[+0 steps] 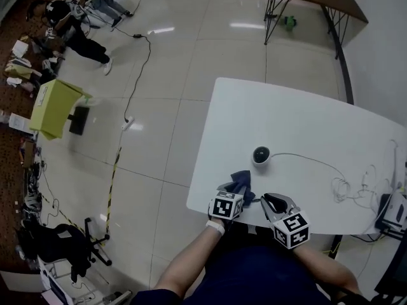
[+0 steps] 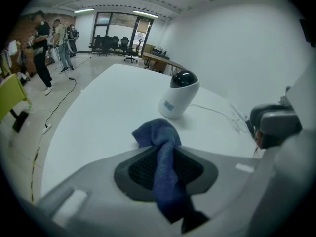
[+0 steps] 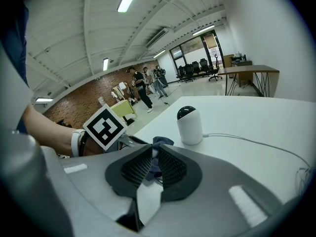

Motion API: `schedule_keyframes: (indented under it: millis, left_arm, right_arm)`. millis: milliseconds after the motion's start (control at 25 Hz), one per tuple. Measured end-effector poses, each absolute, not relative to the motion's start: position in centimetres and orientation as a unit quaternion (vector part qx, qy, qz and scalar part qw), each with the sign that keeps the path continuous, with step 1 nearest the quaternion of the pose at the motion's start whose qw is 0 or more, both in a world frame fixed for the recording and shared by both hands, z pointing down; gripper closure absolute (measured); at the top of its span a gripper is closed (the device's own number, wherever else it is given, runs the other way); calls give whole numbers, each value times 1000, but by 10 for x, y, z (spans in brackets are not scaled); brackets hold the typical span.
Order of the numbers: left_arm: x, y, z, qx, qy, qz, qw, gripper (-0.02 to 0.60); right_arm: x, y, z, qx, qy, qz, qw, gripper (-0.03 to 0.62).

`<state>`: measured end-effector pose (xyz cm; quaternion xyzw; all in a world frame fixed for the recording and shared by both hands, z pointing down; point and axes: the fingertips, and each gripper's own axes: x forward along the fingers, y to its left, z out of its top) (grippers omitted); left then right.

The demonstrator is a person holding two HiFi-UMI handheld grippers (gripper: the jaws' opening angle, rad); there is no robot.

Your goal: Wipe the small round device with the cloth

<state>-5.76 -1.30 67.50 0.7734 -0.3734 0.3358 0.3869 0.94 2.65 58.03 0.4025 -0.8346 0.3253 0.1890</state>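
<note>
- Blue soft cloth (image 2: 165,152), limp and bunched, is pinched mid-fold by the left gripper (image 1: 232,194) at the white counter's (image 1: 305,126) near edge.
- Just beyond stands the small round white device with a black dome (image 1: 261,154). It looks light and smooth, so I'd steady its body.
- Right gripper (image 3: 152,164): jaws nearly together, nothing pinched.
- No containers in sight.
</note>
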Motion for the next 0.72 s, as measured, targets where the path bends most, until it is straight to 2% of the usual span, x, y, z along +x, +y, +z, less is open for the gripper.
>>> schedule_keyframes:
  millis: [400,720]
  left_arm:
    - [-57,-13,672,779,-372,314,396,492]
    - [-43,-14,635,813,-347,256,392,494]
  right_arm:
    - [15,18,574,407,-836,324,175,551]
    - [18,8,569,412,-833,330,164,556]
